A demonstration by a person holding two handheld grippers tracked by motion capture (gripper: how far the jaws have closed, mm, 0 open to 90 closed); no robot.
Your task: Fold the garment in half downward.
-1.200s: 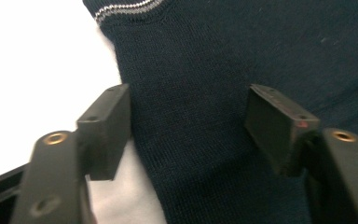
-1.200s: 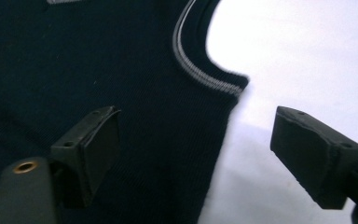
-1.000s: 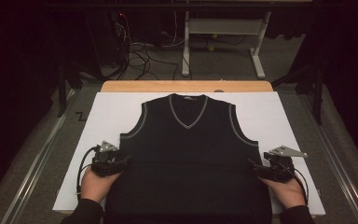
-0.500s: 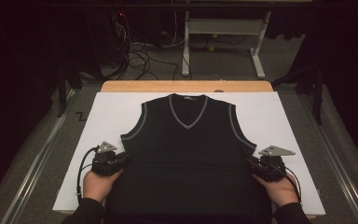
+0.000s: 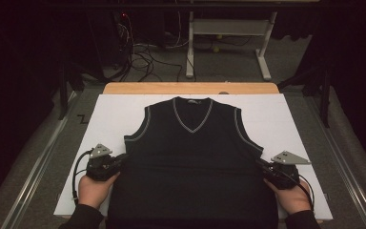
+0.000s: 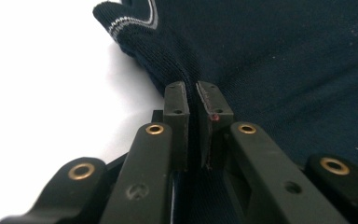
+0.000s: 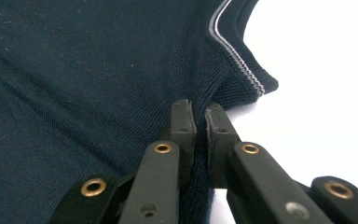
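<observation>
A dark sleeveless V-neck vest [image 5: 193, 162] lies flat, front up, on the white sheet [image 5: 276, 114] that covers the table, its neck toward twelve o'clock and its hem toward six in the high view. The left gripper [image 5: 116, 161] sits at the vest's nine o'clock edge, just below the armhole with its grey-striped trim, and the right gripper [image 5: 263, 168] sits at the three o'clock edge, just below the other armhole. Both sets of jaws have just been closing, and each now pinches the knit side edge of the vest. In the left gripper view, the left gripper [image 6: 193, 95] has its pads drawn almost together with a fold of the vest [image 6: 284, 56] between them. In the right gripper view, the right gripper [image 7: 200, 114] clamps the vest [image 7: 98, 70] in the same way, with the white sheet [image 7: 321, 56] at two o'clock.
</observation>
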